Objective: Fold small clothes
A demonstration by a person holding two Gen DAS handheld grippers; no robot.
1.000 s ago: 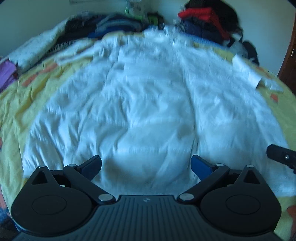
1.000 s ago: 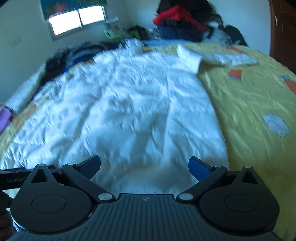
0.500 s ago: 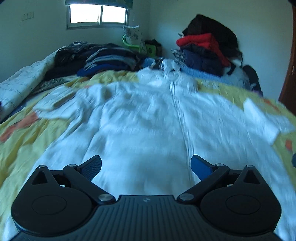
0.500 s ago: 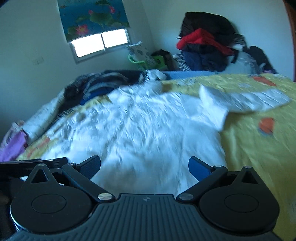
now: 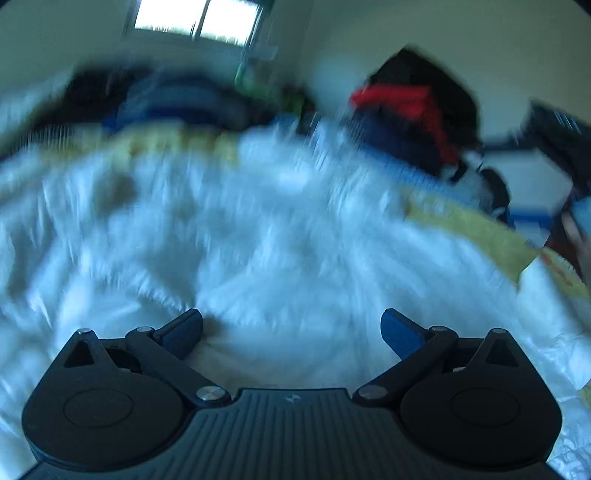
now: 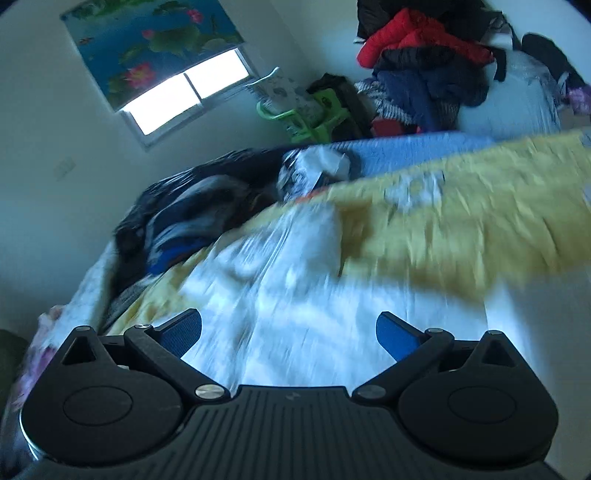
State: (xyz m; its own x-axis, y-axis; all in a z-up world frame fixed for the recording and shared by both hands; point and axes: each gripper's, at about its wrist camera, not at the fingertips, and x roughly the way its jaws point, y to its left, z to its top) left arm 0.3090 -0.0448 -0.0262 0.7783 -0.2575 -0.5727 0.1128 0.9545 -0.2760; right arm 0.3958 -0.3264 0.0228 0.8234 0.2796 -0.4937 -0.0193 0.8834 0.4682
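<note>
The left gripper (image 5: 291, 328) has its blue-padded fingers (image 5: 183, 330) spread wide with nothing between them, low over a white shirt (image 5: 258, 240) that lies spread across the bed. The right gripper (image 6: 289, 330) is spread the same way and also empty, over the same white shirt (image 6: 295, 302) near its edge.

Beyond the shirt lies a yellow bedspread (image 6: 461, 221). At the far side of the bed sits a heap of dark and blue clothes (image 6: 192, 214); against the wall a taller pile (image 6: 424, 66) carries a red jacket (image 6: 413, 33) on top. A green plastic hanger (image 6: 306, 122) rests near the corner, under a window (image 6: 188, 96) with a flowered blind (image 6: 155, 44). In the left view a dark object (image 5: 557, 129) intrudes at the right edge; what it is cannot be told.

No writing can be read anywhere. Both views are smeared by motion, the left one heavily, so the shirt's collar, sleeves and folds are hard to make out.
</note>
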